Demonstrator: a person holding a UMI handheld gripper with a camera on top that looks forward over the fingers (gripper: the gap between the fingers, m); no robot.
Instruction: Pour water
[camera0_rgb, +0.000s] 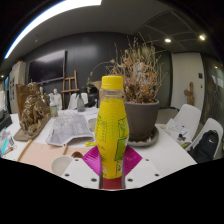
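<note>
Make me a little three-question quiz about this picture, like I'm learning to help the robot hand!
1. True or false: the cap on the bottle is yellow.
2. Where is the bottle compared with the gripper?
A. far beyond the fingers
B. between the two fingers
C. lying flat on the table
3. Fill in the missing word: right behind the bottle stands a dark pot holding a dried ____.

Key
1. True. The cap and the liquid both look yellow.
2. B. The bottle stands upright between the pink pads, and both fingers appear to press on it.
3. Plant. Its pale, dry branches spread above the pot.
</note>
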